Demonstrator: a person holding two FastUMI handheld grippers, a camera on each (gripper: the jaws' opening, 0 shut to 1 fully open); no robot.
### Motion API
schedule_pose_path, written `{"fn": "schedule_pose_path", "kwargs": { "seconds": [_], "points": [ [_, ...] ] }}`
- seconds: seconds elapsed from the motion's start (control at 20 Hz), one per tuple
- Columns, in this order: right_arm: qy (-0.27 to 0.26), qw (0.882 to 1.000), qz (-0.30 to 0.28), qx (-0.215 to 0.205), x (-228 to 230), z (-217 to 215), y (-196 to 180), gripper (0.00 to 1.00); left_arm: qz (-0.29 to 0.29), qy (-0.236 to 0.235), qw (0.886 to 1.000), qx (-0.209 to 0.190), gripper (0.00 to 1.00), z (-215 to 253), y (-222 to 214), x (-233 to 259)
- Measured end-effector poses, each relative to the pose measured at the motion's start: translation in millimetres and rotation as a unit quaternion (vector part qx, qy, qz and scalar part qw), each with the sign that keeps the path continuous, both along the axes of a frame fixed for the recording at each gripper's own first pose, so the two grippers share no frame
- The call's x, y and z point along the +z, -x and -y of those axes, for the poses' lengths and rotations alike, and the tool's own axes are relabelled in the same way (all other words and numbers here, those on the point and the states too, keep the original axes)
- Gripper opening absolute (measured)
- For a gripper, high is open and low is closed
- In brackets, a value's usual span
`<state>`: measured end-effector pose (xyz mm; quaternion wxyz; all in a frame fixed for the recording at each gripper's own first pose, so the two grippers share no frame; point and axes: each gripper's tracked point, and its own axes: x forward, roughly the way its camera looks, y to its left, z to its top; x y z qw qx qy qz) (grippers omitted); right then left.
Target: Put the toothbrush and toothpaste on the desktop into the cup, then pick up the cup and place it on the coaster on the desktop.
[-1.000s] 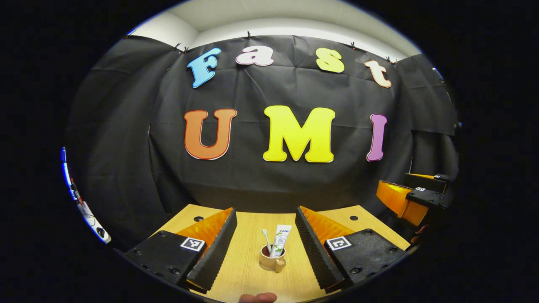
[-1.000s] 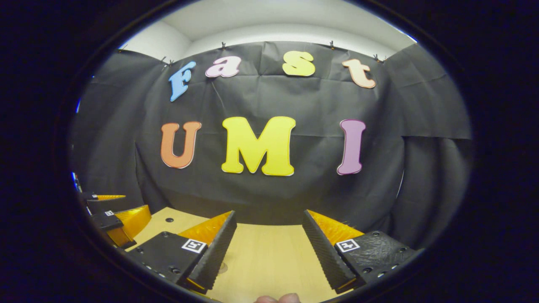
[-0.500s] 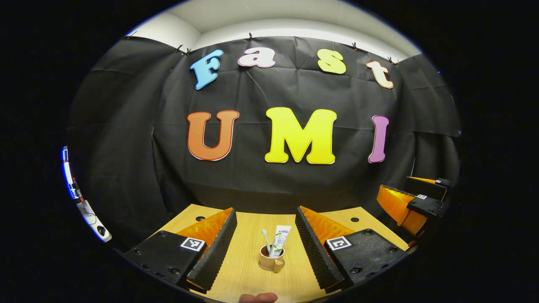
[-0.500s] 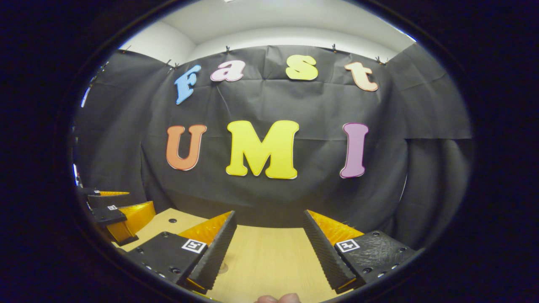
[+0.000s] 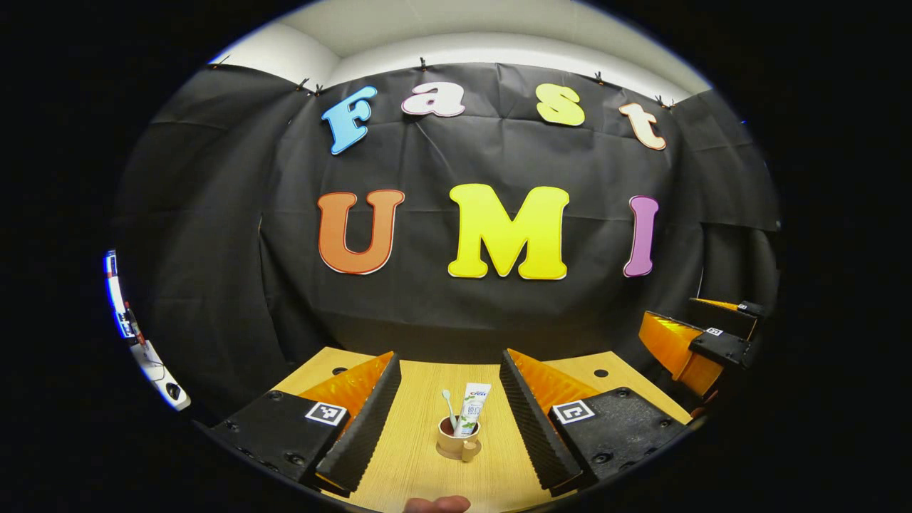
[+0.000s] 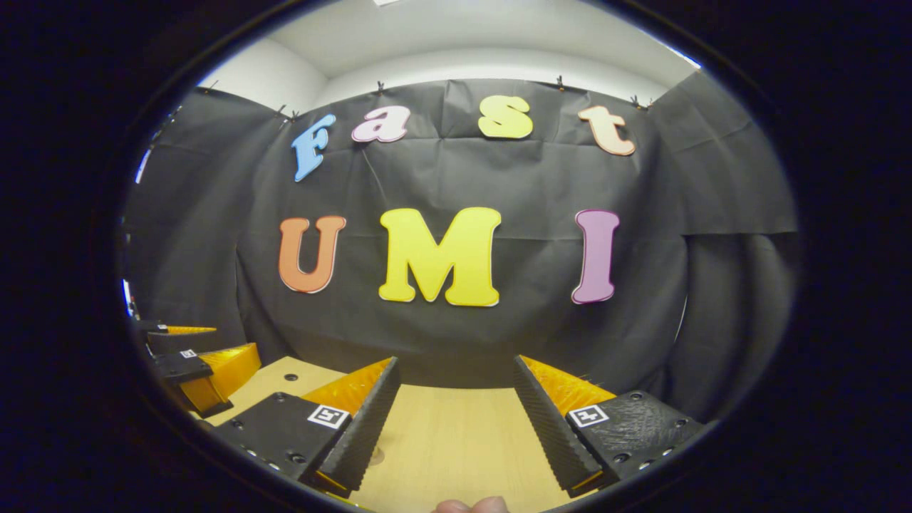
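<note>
A small tan cup stands upright on the wooden desktop, its handle turned toward me. A white toothbrush and a white toothpaste tube stick up out of it. My left gripper is open, and the cup sits between its two fingers without touching either. Whether a coaster lies under the cup I cannot tell. My right gripper is open over bare wood with nothing between its fingers. It also appears at the right edge of the left gripper view.
The black cloth wall closes off the back of the desktop. The left gripper sits at the left edge of the right gripper view. Small round holes mark the desktop's far corners. A person's fingertip shows at the bottom.
Both views have drifted slightly, with the wall sliding a little lower in the frame. The cup stands where it was, and both grippers remain open.
</note>
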<state>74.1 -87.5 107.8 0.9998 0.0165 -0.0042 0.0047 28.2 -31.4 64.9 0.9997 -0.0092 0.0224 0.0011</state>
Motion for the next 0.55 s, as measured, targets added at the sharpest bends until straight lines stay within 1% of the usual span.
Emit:
{"fn": "schedule_pose_path", "kwargs": {
  "seconds": [0.05,0.4,0.45,0.5,0.55],
  "points": [
    [0.001,1.000,0.001,0.001,-0.2,-0.3,0.1,0.94,0.001,-0.001,1.000,0.001,0.89,-1.2,0.5,0.3],
    [0.000,1.000,-0.001,0.002,-1.4,1.6,1.1,0.94,0.002,-0.004,1.000,-0.004,0.89,0.8,1.1,0.1],
    [-0.001,1.000,-0.001,0.001,-1.9,1.7,1.3,0.98,0.003,-0.005,1.000,-0.006,0.89,2.1,1.0,0.5],
    [-0.001,1.000,-0.002,0.001,-2.0,1.9,1.2,0.95,0.004,-0.006,1.000,-0.006,0.89,3.2,1.0,1.1],
    [-0.001,1.000,-0.003,0.001,-2.9,2.0,0.8,0.96,0.004,-0.009,1.000,-0.008,0.89,4.0,-0.2,2.2]
  ]
}}
